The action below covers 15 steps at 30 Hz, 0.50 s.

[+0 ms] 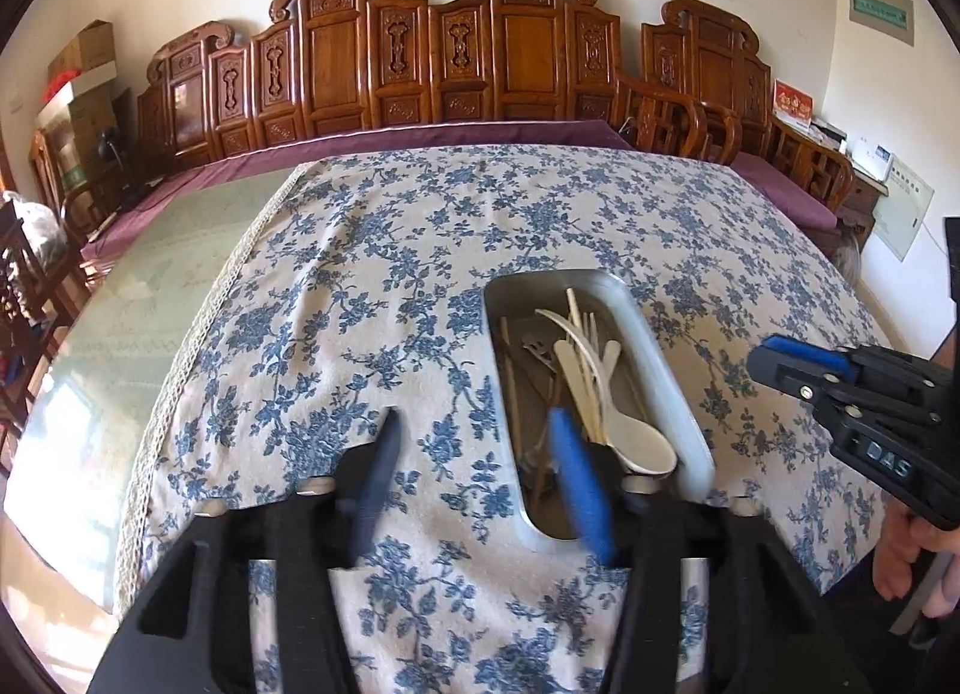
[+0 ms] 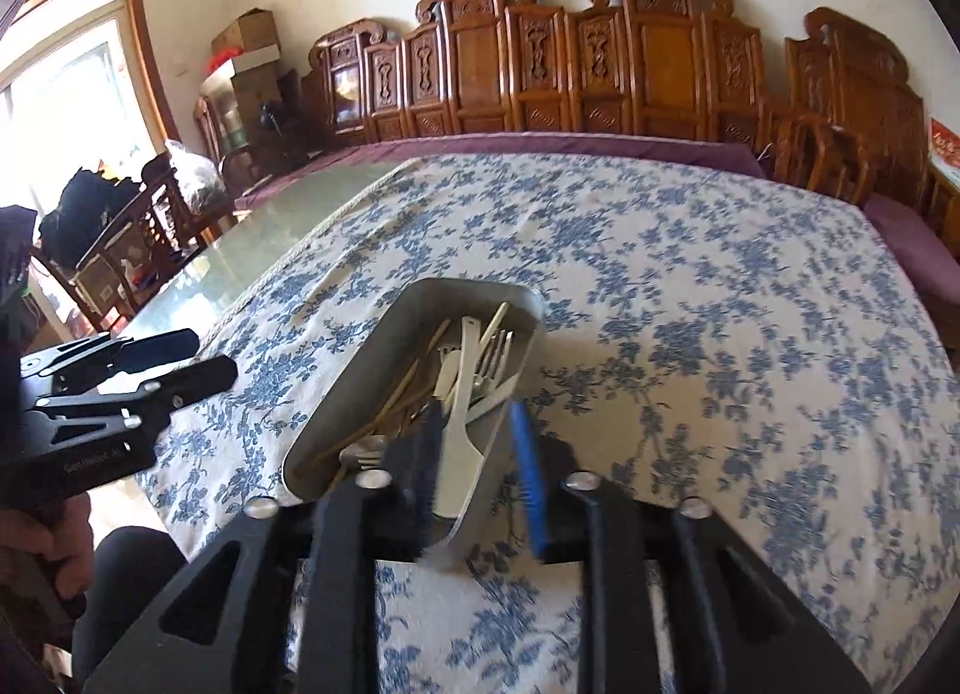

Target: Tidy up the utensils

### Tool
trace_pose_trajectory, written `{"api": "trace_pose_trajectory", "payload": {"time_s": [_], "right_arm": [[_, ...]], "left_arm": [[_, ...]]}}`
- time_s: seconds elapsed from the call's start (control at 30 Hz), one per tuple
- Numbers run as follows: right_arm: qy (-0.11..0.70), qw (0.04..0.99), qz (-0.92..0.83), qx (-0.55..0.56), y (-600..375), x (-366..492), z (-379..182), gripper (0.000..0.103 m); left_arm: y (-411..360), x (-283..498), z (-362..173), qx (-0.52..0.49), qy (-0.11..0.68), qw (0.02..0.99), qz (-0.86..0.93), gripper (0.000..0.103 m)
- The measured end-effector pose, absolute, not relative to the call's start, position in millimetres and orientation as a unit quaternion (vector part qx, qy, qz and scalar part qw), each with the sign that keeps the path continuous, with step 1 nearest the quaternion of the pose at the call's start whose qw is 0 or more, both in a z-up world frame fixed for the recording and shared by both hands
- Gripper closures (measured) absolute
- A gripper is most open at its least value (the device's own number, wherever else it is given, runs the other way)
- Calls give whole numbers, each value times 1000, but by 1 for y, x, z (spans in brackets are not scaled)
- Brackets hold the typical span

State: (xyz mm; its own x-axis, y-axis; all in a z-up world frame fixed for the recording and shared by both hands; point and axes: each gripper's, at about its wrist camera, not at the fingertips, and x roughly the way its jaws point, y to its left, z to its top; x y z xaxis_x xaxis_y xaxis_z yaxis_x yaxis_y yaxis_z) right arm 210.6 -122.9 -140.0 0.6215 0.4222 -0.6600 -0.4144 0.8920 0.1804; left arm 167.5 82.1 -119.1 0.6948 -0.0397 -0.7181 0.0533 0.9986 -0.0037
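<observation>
A metal tray [image 1: 654,346] sits on the floral tablecloth [image 1: 372,298] and holds mixed utensils: a white spoon [image 1: 636,442], wooden chopsticks [image 1: 510,376] and a metal fork [image 1: 537,349]. My left gripper [image 1: 474,454] is open and empty just above the tray's near left corner. The tray also shows in the right wrist view [image 2: 360,394], with a white plastic utensil [image 2: 459,424], forks [image 2: 495,355] and chopsticks [image 2: 390,406]. My right gripper [image 2: 477,454] is open over the tray's near right rim, its fingers straddling the white utensil without closing on it.
Carved wooden bench backs [image 1: 444,52] line the far side behind a purple cushion [image 1: 384,145]. Bare glass tabletop [image 1: 144,286] lies left of the cloth. Chairs and boxes [image 2: 246,52] stand at the left. My left gripper shows in the right wrist view [image 2: 180,364].
</observation>
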Motion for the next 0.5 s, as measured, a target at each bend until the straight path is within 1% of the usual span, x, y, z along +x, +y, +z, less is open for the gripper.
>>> {"api": "trace_pose_trajectory", "payload": {"time_s": [0.03,0.07,0.13,0.17,0.2,0.23,0.27,0.33,0.37,0.4,0.43,0.47,0.5], "right_arm": [[365,903,227,4,-126,206,-137,60],[361,906,222,3,-131,201,-133,56],[359,907,218,4,-136,193,-129,54],[357,909,214,5,-140,186,-125,52],[354,911,209,7,-144,182,-122,47],[350,914,206,8,-147,176,-119,41],[346,916,203,8,-150,172,-116,38],[338,921,194,9,-159,161,-110,27],[335,923,189,13,-164,155,-107,26],[333,924,186,15,-167,151,-105,20],[329,926,183,18,-171,147,-103,13],[324,929,178,20,-176,141,-100,11],[322,930,175,21,-179,138,-99,6]], "left_arm": [[80,165,-118,6,389,921,-26,42],[78,164,-118,5,389,921,-25,42],[72,160,-118,4,393,919,-22,40],[70,158,-118,4,394,919,-23,37],[68,156,-118,4,392,920,-23,22],[66,152,-116,5,386,922,-23,14],[62,149,-115,8,383,924,-22,13],[57,143,-114,12,382,924,-23,11],[54,139,-112,12,383,924,-23,10],[53,138,-112,10,383,924,-24,8],[50,134,-111,9,384,923,-27,8],[48,132,-110,9,386,922,-27,8],[45,128,-108,9,387,922,-28,8]]}}
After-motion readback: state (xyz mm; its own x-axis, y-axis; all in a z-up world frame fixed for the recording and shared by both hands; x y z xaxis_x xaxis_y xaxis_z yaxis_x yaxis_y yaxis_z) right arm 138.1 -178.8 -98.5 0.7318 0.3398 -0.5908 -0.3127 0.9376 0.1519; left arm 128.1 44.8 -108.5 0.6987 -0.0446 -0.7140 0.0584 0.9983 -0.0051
